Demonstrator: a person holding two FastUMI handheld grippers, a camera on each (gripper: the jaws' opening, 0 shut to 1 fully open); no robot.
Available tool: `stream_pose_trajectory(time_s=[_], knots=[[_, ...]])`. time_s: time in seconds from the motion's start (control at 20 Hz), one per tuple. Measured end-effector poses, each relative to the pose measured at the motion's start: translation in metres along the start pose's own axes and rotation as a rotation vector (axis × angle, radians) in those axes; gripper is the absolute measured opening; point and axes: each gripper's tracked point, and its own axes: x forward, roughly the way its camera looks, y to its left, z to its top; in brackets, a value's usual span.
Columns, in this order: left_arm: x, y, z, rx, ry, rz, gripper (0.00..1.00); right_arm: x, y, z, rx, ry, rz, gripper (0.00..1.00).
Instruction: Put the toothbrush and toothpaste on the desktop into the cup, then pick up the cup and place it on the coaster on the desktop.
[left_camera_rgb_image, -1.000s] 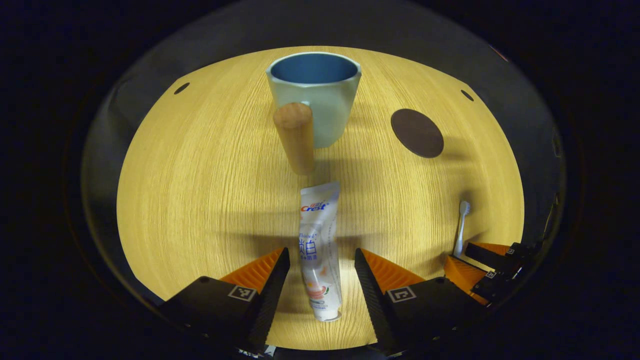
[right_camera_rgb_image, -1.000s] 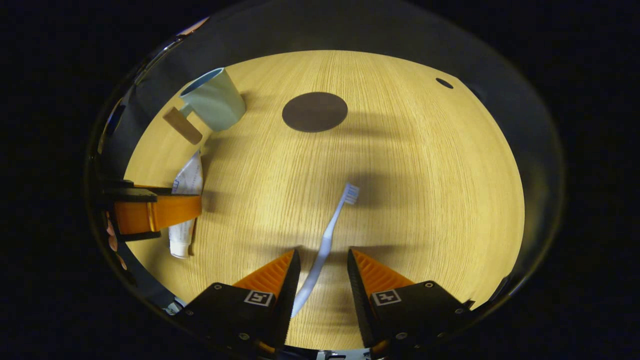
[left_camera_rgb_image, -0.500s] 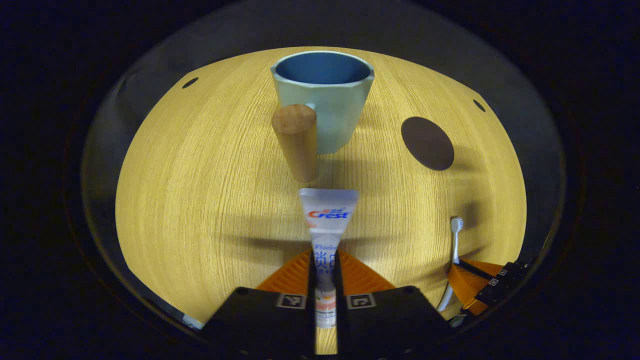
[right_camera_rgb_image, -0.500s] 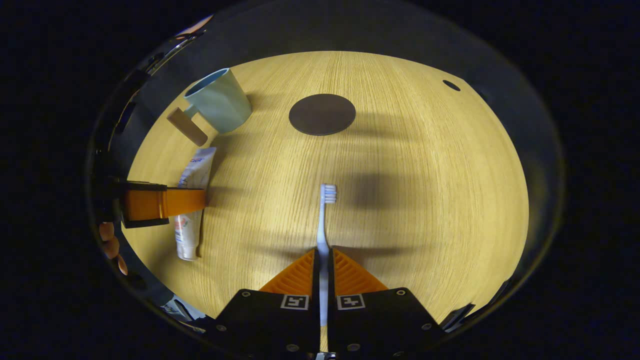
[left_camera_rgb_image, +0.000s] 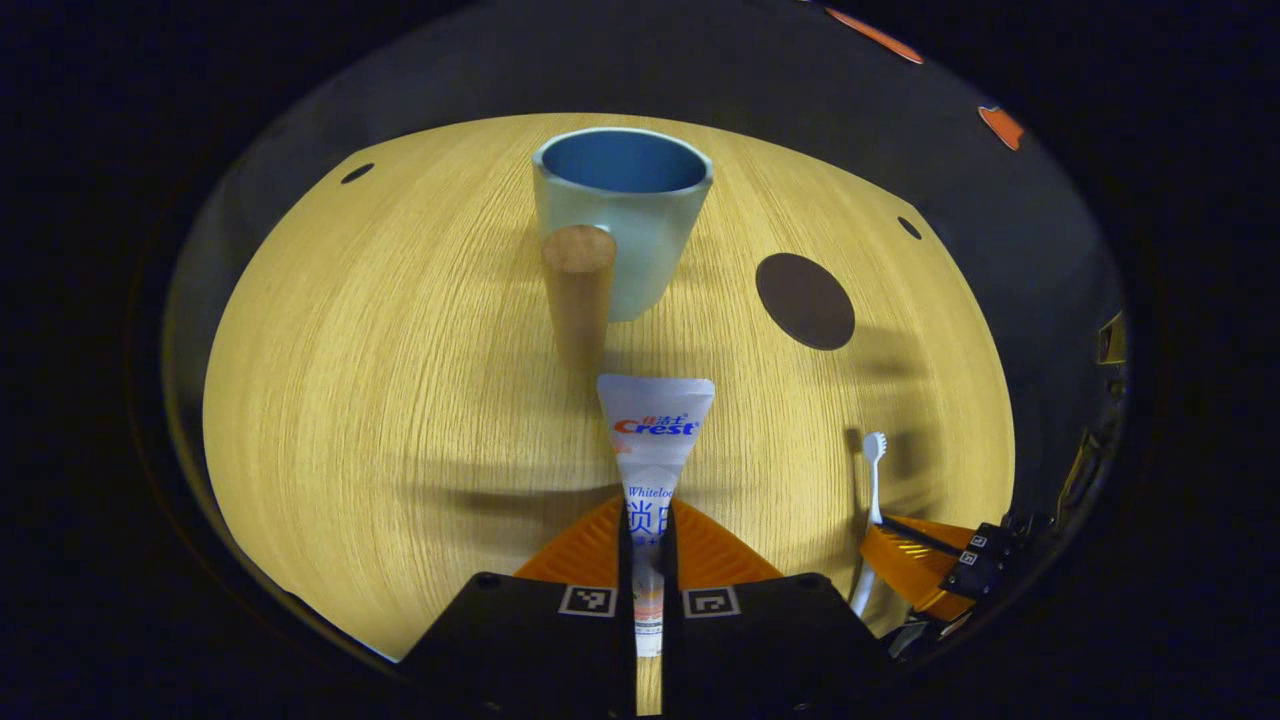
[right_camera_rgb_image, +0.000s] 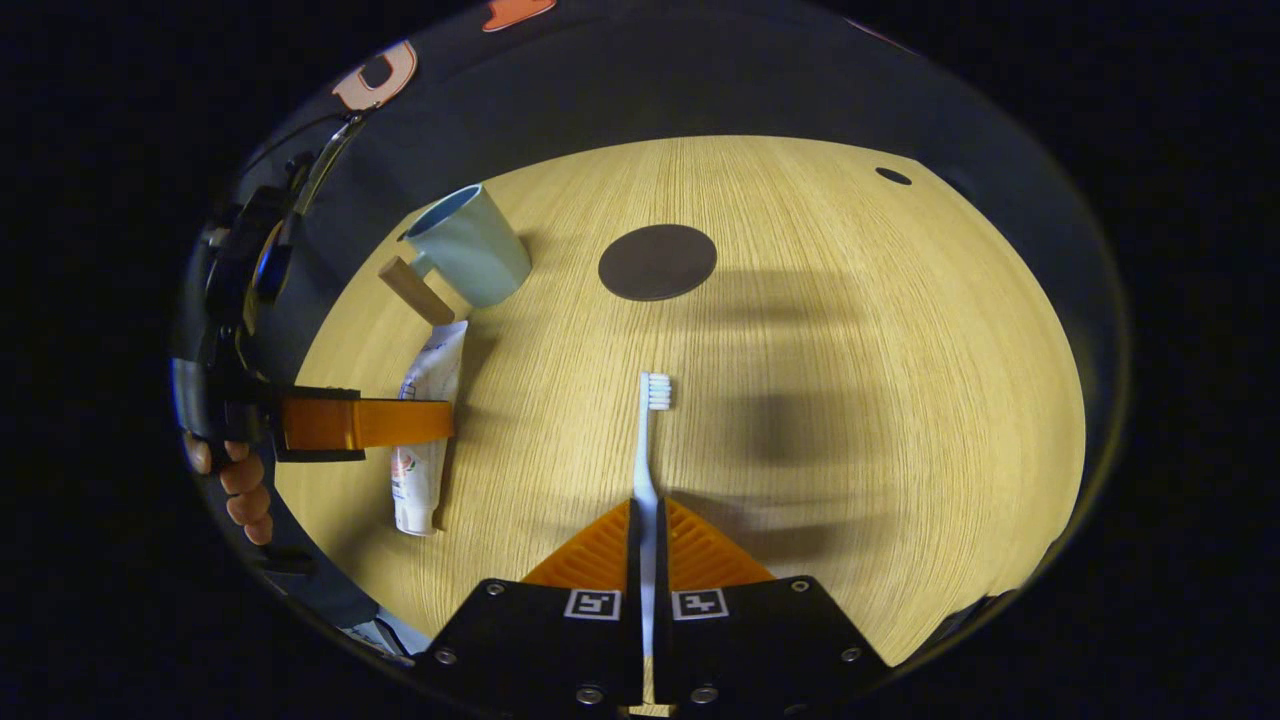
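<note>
Here, left gripper view. Item: left gripper (left_camera_rgb_image: 647, 520), jaws drawn narrow and clamped on the toothpaste (left_camera_rgb_image: 652, 440), both fingers pressing the tube's lower body; the flat crimped end points forward toward the cup, the cap end shows between the jaws at the bottom. Item: cup (left_camera_rgb_image: 620, 220), pale green outside, blue inside, upright on the bench (left_camera_rgb_image: 380, 400) just beyond the tube, nothing visible inside it. Item: wooden handle (left_camera_rgb_image: 577, 290) on the cup's near side, facing the camera. Item: coaster (left_camera_rgb_image: 805, 300), dark and round, flat on the bench to the right of the cup, apart from it. Item: toothbrush (left_camera_rgb_image: 872, 480), far right, bristle end forward, its handle pinched in the right gripper (left_camera_rgb_image: 905, 560).

Right gripper view. Item: right gripper (right_camera_rgb_image: 647, 520), jaws nearly closed, holding the toothbrush (right_camera_rgb_image: 648, 450) by the handle; head forward, bristles showing. Item: coaster (right_camera_rgb_image: 657, 262), ahead of the brush head, well apart from it, bare. Item: cup (right_camera_rgb_image: 470, 245), left of the coaster, upright, wooden handle (right_camera_rgb_image: 415, 290) turned toward the toothpaste. Item: toothpaste (right_camera_rgb_image: 425, 420), at left, gripped across its middle by the left gripper (right_camera_rgb_image: 445, 423). Item: a person's fingers (right_camera_rgb_image: 240, 480) behind that gripper at the left edge. Item: bench (right_camera_rgb_image: 850, 400), light wood grain, crossed by soft shadows.
</note>
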Motion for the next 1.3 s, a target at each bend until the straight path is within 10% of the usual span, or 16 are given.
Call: stream_pose_trajectory(time_s=[1.3], knots=[[-0.111,-0.011,0.129,-0.026,-0.495,-0.236,0.09,-0.112,-0.008,0.086,0.045,-0.434,0.162,0.04]])
